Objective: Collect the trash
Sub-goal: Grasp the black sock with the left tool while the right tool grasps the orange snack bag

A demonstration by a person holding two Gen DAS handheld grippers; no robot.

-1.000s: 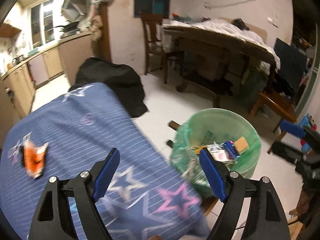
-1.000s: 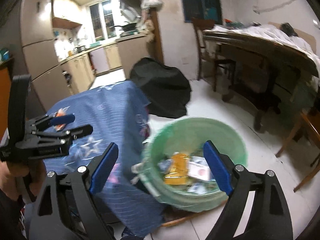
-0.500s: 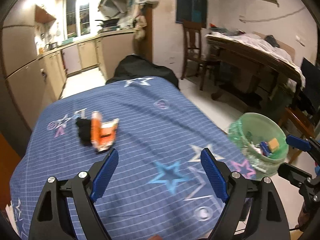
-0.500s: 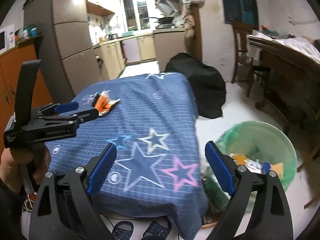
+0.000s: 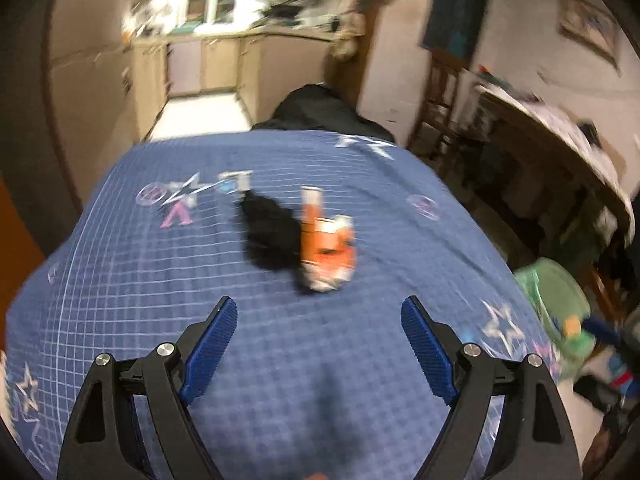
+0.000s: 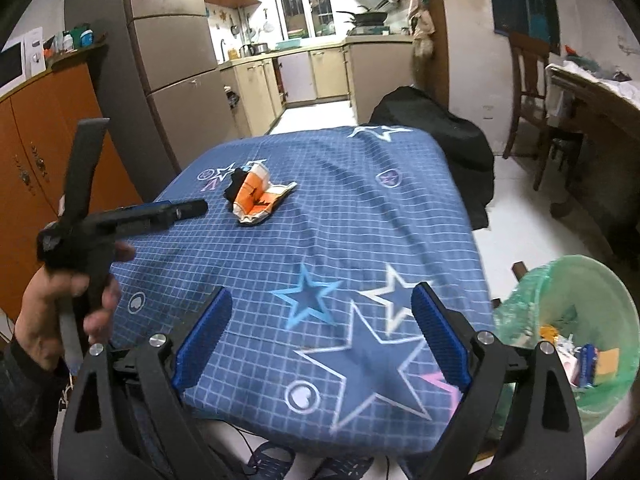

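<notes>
- Left wrist view, nearest: left gripper (image 5: 318, 320), jaws wide apart with nothing between them, blue pads facing each other above the blue star-patterned cloth (image 5: 140, 280) that covers the counter.
- Just beyond the jaws, on the cloth: orange-and-white crumpled wrapper (image 5: 326, 250), blurred; touching its left side, a black crumpled scrap (image 5: 272, 232).
- Right edge of this view, beside the counter and lower: green-lined trash bin (image 5: 556, 316), partly cut off, coloured scraps inside.
- Behind the counter's far edge: black bag (image 5: 320, 108) on the floor; beyond it, kitchen cabinets and a window, all smeared by blur.
- Right wrist view, nearest: right gripper (image 6: 322, 328), jaws wide apart and empty, held over the near corner of the cloth with its large stars.
- Left of it: a hand (image 6: 60, 312) gripping the handle of the left gripper, whose fingers point toward the wrapper but are apart from it.
- Mid-cloth, toward the far left: the wrapper lies open, with the black scrap tucked against its far left side.
- Right of the counter, on the floor: the bin, wide open, holding packets in yellow, blue and white.
- Farther off: refrigerator (image 6: 176, 52) at left, wooden chair (image 6: 532, 84) and a cluttered table (image 6: 600, 96) at right, kitchen at the back.
</notes>
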